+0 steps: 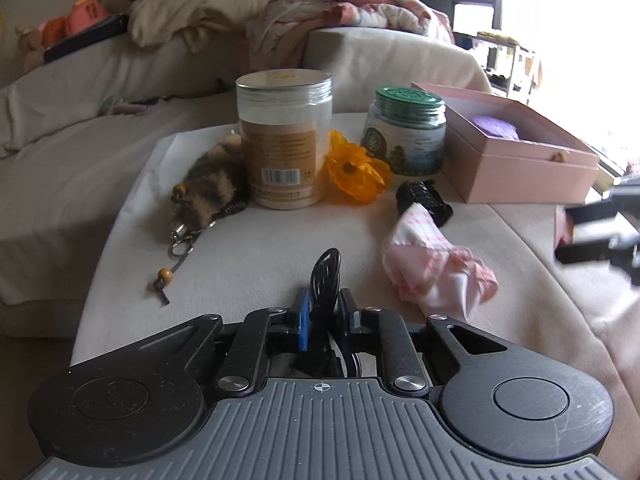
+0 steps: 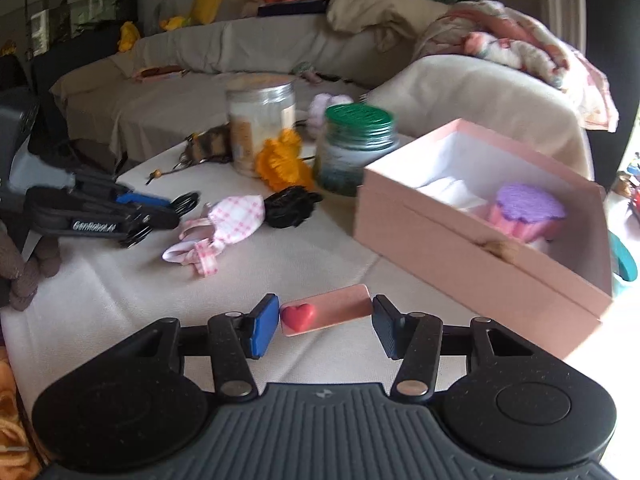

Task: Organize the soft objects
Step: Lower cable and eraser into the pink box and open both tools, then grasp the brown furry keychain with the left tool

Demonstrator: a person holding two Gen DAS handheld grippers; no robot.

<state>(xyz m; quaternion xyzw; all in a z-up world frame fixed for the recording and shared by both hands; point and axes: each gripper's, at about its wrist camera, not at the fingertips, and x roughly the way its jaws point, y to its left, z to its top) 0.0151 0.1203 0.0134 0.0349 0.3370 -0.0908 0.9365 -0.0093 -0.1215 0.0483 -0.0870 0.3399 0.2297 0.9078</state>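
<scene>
My left gripper [image 1: 325, 312] is shut on a black coiled hair tie [image 1: 326, 280], held just above the white cloth-covered table [image 1: 240, 256]; it also shows in the right wrist view [image 2: 160, 216]. My right gripper [image 2: 325, 320] is open around a pink bar with a red heart [image 2: 325, 310], its pads beside both ends. An open pink box [image 2: 472, 252] holds a purple-topped pink sponge [image 2: 528, 210]. A pink checked cloth [image 1: 432, 268] lies next to a black scrunchie [image 1: 424, 202]. An orange fabric flower [image 1: 354, 170] and a furry keychain [image 1: 212, 184] lie by the jars.
A tall clear jar [image 1: 284, 140] and a green-lidded jar [image 1: 404, 136] stand mid-table. The pink box [image 1: 520, 156] sits at the right edge. A sofa with blankets [image 1: 352, 4] and cushions runs behind. My right gripper [image 1: 600, 232] shows blurred at the far right.
</scene>
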